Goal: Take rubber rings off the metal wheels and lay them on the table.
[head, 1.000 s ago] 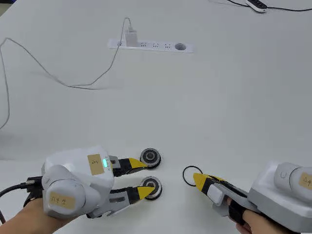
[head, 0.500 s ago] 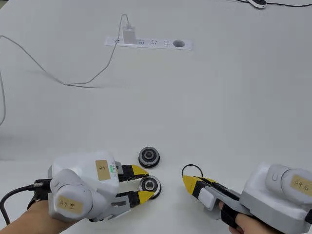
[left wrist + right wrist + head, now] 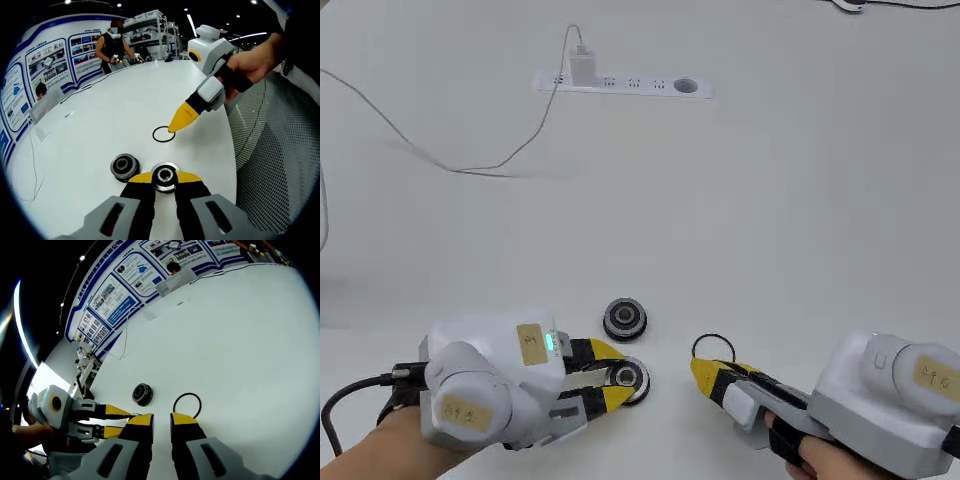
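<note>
The left gripper [image 3: 165, 179] has its fingers [image 3: 142, 178] clamped on the near wheel [image 3: 165, 175], one yellow tip on each side. Its own view shows that grip head-on, and the wheel's outer rim reads there as pale metal. In the head view the tips partly cover the same wheel. The far wheel [image 3: 124, 166] stands free on the table [image 3: 125, 100] just beside the gripped one, with a darker rim — whether rubber sits on it I cannot tell.

The right gripper [image 3: 180, 120] shows at the right of the left gripper view, its yellow tip at the edge of the rubber ring [image 3: 153, 134], which lies flat on the table beyond the wheels. Seen side-on there, its fingers look like one wedge. Its own view shows them narrowly apart, with bare table in the slit and nothing held. In that view the ring lies just ahead of the right-hand finger, its near edge at the tip — touching or just short, I cannot say. The left gripper's fingertips run behind the right gripper's own finger there, so the clamped wheel is covered.

Further off, the head view has a white power strip [image 3: 620, 85] with a cable [image 3: 525, 150] trailing left. The left gripper view has a person [image 3: 114, 45] standing at the table's far end.
</note>
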Action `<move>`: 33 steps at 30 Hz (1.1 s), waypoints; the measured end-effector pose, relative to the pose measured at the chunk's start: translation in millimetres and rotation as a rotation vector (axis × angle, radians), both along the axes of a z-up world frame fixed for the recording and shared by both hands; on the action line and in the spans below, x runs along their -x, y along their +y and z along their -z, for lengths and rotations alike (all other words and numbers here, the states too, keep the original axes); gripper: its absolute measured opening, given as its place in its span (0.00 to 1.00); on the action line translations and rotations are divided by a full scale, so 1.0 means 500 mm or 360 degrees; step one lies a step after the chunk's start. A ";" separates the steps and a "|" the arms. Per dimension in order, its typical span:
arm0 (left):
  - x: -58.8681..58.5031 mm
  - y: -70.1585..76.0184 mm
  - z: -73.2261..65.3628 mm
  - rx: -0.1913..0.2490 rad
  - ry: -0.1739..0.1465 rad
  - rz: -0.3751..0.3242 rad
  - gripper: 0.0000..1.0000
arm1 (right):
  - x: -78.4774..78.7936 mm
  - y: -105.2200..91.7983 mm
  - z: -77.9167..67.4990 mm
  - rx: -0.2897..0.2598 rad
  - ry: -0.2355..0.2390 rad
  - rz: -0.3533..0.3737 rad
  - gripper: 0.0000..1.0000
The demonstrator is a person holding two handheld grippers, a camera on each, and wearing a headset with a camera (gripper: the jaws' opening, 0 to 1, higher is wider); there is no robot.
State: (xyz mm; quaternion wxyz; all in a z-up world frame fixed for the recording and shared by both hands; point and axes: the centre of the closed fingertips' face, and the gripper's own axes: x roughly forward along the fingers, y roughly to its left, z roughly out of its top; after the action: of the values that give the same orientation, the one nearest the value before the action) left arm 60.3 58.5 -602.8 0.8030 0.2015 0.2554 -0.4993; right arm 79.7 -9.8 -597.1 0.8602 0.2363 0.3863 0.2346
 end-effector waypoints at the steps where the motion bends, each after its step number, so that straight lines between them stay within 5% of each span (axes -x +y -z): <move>1: 0.001 0.000 0.001 0.0000 0.0004 0.0000 0.14 | 0.000 0.001 -0.001 -0.0003 -0.0001 -0.0001 0.14; 16: 0.001 0.001 0.002 -0.0001 0.0021 0.0001 0.14 | 0.023 0.051 -0.018 -0.0180 0.0008 -0.0121 0.21; 33: 0.002 -0.003 0.000 -0.0007 -0.0002 0.0030 0.13 | 0.057 0.107 -0.014 -0.0374 0.0133 -0.0202 0.40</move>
State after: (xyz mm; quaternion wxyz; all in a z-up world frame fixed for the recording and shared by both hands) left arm 59.2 57.2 -602.6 0.7979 0.2059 0.2541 -0.5063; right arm 51.2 43.5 -590.0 0.7932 0.3201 0.4057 0.3221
